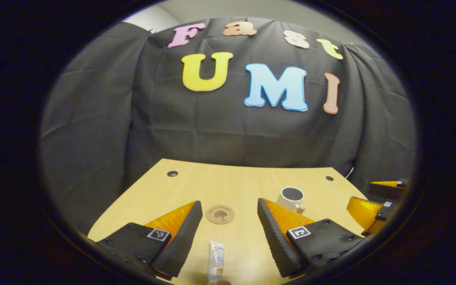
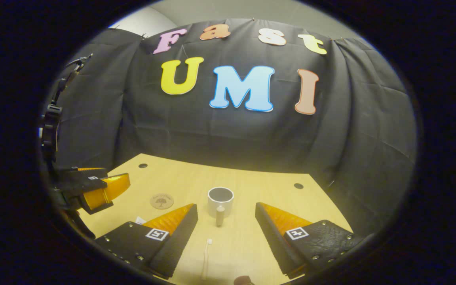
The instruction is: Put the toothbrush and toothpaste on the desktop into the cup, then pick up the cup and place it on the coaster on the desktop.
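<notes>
In the left gripper view a white toothpaste tube (image 1: 215, 262) lies on the wooden desk between my left gripper's (image 1: 228, 227) open fingers, touching neither. Beyond it sits a round brown coaster (image 1: 220, 214), and a white cup (image 1: 291, 198) stands to the right. The right gripper (image 1: 374, 204) shows at the far right edge. In the right gripper view a white toothbrush (image 2: 206, 257) lies on the desk between my right gripper's (image 2: 226, 225) open fingers. The cup (image 2: 220, 202) stands just ahead, handle toward me. The coaster (image 2: 161, 200) lies left of it, with the left gripper (image 2: 97, 190) hovering farther left.
The desk (image 1: 236, 182) is light wood with small dark holes (image 1: 172, 173) near its back corners. Black cloth hangs close behind it and around both sides. Part of the toothpaste tube (image 2: 140, 219) peeks out beside my right gripper's left finger.
</notes>
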Demonstrator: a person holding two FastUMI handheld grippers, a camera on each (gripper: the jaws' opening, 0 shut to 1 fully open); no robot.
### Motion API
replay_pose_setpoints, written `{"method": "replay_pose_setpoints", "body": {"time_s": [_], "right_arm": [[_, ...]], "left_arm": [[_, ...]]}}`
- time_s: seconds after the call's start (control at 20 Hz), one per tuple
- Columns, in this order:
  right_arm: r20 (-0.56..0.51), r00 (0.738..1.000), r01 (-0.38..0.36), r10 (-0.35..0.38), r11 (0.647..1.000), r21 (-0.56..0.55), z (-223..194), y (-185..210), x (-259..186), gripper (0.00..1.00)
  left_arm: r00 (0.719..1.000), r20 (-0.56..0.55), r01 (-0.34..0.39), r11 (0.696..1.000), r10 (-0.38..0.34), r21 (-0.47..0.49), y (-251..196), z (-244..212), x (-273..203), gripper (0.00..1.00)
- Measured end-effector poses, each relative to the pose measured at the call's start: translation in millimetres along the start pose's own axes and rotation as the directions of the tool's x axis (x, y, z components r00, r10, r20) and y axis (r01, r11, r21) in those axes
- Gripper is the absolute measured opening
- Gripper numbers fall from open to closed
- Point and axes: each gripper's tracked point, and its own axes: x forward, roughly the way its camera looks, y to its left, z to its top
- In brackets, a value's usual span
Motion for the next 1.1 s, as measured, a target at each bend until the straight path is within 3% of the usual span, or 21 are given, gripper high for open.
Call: {"method": "replay_pose_setpoints", "body": {"time_s": [0.35,0.75,1.1], "right_arm": [[-0.189,0.982,-0.01,0.017,0.999,0.041,-44.8,8.3,25.5,0.92],[-0.362,0.93,-0.055,0.062,0.998,0.028,-86.9,23.8,39.5,0.92],[-0.479,0.874,-0.071,0.078,0.997,0.033,-118.3,30.3,49.8,0.92]], "left_arm": [[0.968,-0.246,-0.045,0.999,0.04,-0.018,22.2,-62.9,30.2,0.93],[0.885,-0.463,-0.05,0.999,0.041,-0.006,36.5,-120.7,49.8,0.93],[0.787,-0.616,-0.052,0.999,0.037,-0.007,43.1,-167.1,55.0,0.92]]}}
